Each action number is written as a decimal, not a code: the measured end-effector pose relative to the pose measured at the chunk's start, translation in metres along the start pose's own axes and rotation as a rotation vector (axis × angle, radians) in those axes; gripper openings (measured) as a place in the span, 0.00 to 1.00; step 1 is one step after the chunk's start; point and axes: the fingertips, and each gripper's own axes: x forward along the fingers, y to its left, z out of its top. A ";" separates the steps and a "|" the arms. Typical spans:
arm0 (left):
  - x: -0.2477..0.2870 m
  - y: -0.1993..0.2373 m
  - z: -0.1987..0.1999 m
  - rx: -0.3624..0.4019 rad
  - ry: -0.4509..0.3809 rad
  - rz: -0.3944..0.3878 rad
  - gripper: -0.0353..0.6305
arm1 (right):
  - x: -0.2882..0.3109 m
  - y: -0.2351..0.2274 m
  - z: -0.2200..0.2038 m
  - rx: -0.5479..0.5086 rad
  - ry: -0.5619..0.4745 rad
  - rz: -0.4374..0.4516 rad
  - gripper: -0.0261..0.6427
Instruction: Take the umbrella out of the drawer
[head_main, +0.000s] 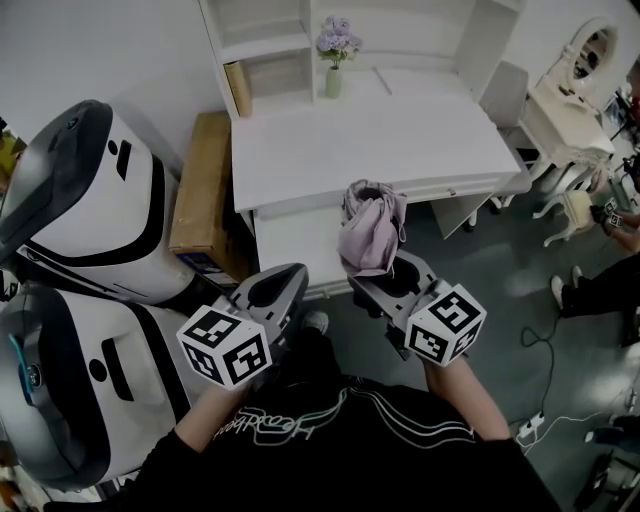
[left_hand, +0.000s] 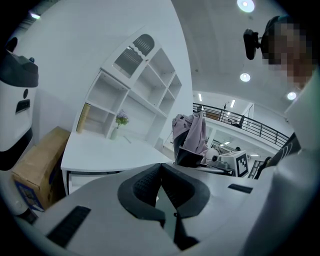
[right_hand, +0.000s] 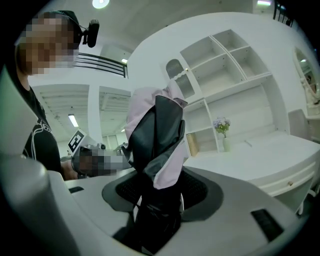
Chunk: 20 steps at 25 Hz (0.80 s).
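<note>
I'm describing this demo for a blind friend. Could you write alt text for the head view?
Seen from above, the person's right gripper holds a folded pink umbrella upright in front of a white desk. The left gripper is beside it, shut and empty. A vase of purple flowers stands on the desk.

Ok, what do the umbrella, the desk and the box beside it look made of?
Umbrella: thin fabric, likely a synthetic weave, pink on one face and dark on the other, mostly matte; it bunches in soft folds. Desk: probably painted wood or laminated board, with a smooth white finish, flat panels and crisp edges. Box: brown cardboard by its dull tan surface and straight folded edges.
</note>
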 end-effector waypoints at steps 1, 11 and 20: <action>0.000 -0.002 -0.001 0.003 0.001 -0.001 0.08 | -0.002 0.001 0.000 0.001 -0.002 -0.002 0.37; -0.005 -0.018 -0.001 0.021 -0.004 -0.004 0.08 | -0.013 0.009 -0.001 0.015 -0.017 -0.002 0.37; -0.009 -0.023 -0.004 0.018 -0.007 0.004 0.08 | -0.016 0.015 -0.001 0.016 -0.022 0.008 0.37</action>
